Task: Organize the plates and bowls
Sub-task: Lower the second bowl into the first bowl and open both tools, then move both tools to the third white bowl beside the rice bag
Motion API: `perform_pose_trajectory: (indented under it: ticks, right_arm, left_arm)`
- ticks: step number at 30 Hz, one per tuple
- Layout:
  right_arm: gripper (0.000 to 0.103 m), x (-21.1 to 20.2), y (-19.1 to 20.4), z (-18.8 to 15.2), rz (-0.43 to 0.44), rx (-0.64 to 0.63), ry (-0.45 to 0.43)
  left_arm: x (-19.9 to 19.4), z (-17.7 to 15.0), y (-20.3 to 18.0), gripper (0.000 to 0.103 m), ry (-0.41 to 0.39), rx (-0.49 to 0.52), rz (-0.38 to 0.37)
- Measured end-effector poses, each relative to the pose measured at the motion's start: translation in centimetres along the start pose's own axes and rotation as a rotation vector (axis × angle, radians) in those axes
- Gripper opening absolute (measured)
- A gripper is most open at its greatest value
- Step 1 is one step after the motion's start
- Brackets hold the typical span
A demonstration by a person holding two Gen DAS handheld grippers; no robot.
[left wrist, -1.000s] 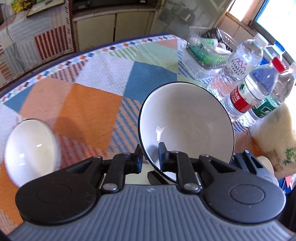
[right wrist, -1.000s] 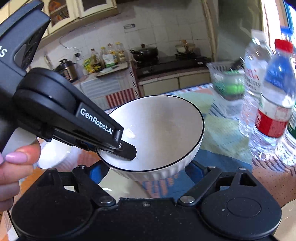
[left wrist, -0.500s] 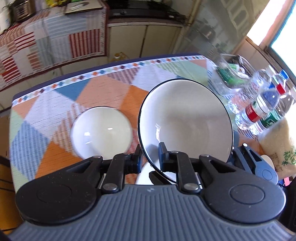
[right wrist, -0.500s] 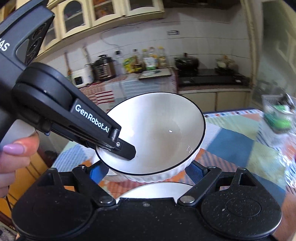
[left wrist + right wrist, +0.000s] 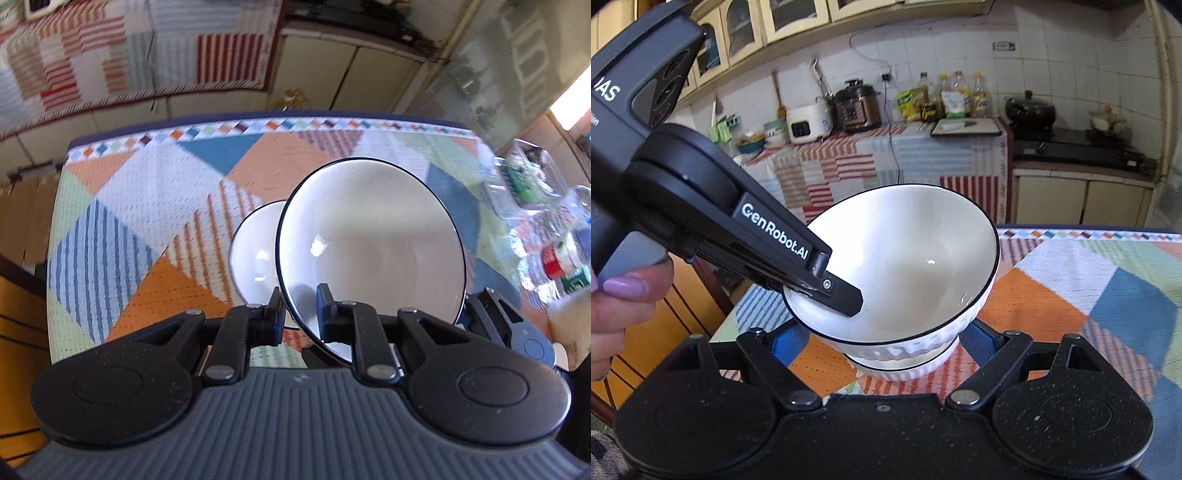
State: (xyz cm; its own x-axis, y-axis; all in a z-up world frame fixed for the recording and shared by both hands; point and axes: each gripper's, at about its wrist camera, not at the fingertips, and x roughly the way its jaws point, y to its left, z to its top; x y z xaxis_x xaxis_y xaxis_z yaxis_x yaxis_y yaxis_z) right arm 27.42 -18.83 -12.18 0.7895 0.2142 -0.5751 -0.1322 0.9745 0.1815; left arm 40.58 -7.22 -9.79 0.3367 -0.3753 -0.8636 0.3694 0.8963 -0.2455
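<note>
My left gripper [image 5: 298, 308] is shut on the rim of a white bowl with a dark rim [image 5: 369, 240] and holds it tilted above the table. It shows in the right wrist view [image 5: 905, 266] with the left gripper [image 5: 842, 295] clamped on its near-left rim. A second white bowl [image 5: 255, 254] sits on the patchwork tablecloth [image 5: 147, 206], partly hidden behind the held bowl; in the right wrist view its ribbed rim [image 5: 905, 369] lies directly under the held bowl. My right gripper [image 5: 886, 341] is open, its blue-padded fingers [image 5: 786, 343] spread either side of the bowls.
Water bottles [image 5: 561, 258] and a clear container with green items [image 5: 521, 177] stand blurred at the table's right. The table's far edge [image 5: 258, 118] faces a kitchen counter [image 5: 886, 147] with appliances and a stove [image 5: 1071, 144].
Both grippers swung left across the table. The held bowl now hangs over the second bowl, which was off to the left before. The bottles slid to the right edge of view.
</note>
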Motion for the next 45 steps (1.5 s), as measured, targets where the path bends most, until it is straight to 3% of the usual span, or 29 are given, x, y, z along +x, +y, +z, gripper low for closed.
perform_pose_trajectory:
  ticks: [6, 17, 21, 28, 33, 45]
  right_arm:
    - [0.09, 2.9, 0.1, -0.7, 0.024, 0.006, 0.046]
    - [0.09, 3.7, 0.8, -0.7, -0.052, -0.038, 0.108]
    - [0.09, 4.2, 0.9, -0.3, -0.096, -0.06, 0.175]
    - [0.089, 4.3, 1.2, 0.2, -0.115, -0.111, 0.181]
    - [0.09, 3.4, 1.5, 0.3, -0.115, -0.106, 0.173]
    - [0.09, -5.0, 2.4, 1.3, -0.15, -0.088, 0.109]
  left_arm:
    - [2.5, -0.2, 1.7, 0.016, 0.018, -0.074, 0.051]
    - [4.2, 0.5, 1.0, 0.018, 0.052, -0.048, 0.088]
    - [5.1, 0.8, 0.3, 0.019, 0.096, -0.042, 0.111]
    - [5.5, 1.6, 0.1, 0.024, 0.107, -0.043, 0.147]
    - [3.9, 1.7, 0.1, 0.044, 0.086, -0.047, 0.148]
    - [-4.6, 0.2, -2.1, 0.042, -0.007, 0.043, 0.044]
